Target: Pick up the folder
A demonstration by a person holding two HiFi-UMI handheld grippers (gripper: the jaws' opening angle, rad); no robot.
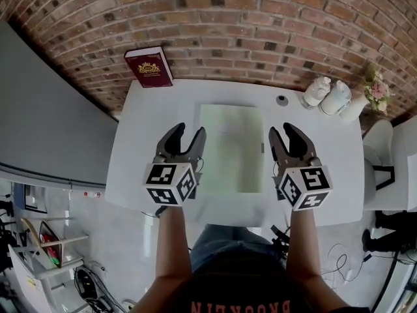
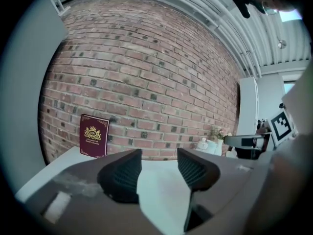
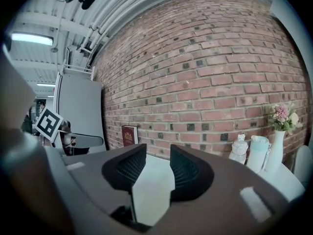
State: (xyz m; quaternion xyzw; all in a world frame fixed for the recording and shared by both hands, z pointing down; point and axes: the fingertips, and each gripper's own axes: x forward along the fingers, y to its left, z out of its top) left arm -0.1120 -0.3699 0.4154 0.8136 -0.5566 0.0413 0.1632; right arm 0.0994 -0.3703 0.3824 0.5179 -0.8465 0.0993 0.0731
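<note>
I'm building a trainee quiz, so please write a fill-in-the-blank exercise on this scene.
1. The folder lies flat on the white ____.
2. The maroon book stands against the ____ wall.
3. The left gripper and right gripper both have jaws ____.
4. The vase holds ____.
Missing: table; brick; open; flowers.

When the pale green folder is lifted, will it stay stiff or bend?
The folder looks thin and lies flat on the table, so it is probably light and may sag in the middle. Lying flush, its edge may be hard to catch.
</note>
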